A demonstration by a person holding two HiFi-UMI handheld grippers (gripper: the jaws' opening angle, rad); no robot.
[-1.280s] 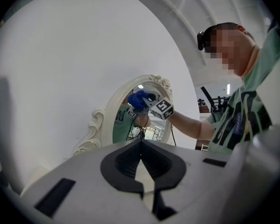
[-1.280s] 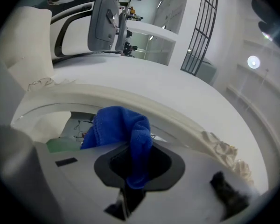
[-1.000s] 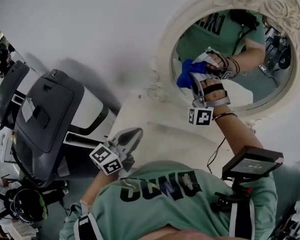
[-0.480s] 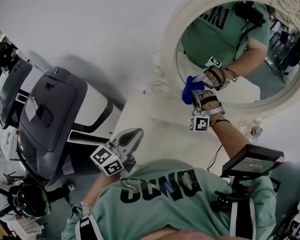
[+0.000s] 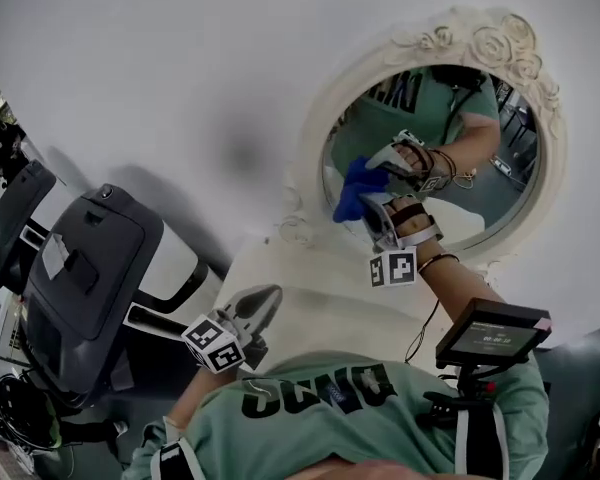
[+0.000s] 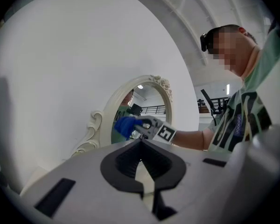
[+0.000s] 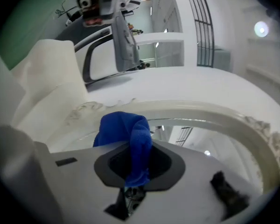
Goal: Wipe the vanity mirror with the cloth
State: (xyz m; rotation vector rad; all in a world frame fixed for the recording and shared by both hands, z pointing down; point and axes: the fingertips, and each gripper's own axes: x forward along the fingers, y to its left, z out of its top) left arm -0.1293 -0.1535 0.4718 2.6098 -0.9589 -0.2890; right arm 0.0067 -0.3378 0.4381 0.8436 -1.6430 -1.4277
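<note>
Mirror [image 5: 485, 203]: oval, ornate cream frame, on a white wall above the vanity top [image 5: 310, 288] | right gripper [image 5: 366, 204]: raised at the glass's left part, jaws clamped on the cloth | left gripper [image 5: 276, 292]: low over the top's near edge, jaws closed together, empty, well apart from the mirror | cloth [image 5: 354, 190]: blue, bunched, pressed to the glass near the left rim

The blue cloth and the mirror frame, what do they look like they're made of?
The blue cloth looks like soft microfibre, matte: fine knit grain shows and it folds limply. The mirror frame is off-white with a matte painted look and moulded roses and scrolls; plaster, resin or wood, unclear.
</note>
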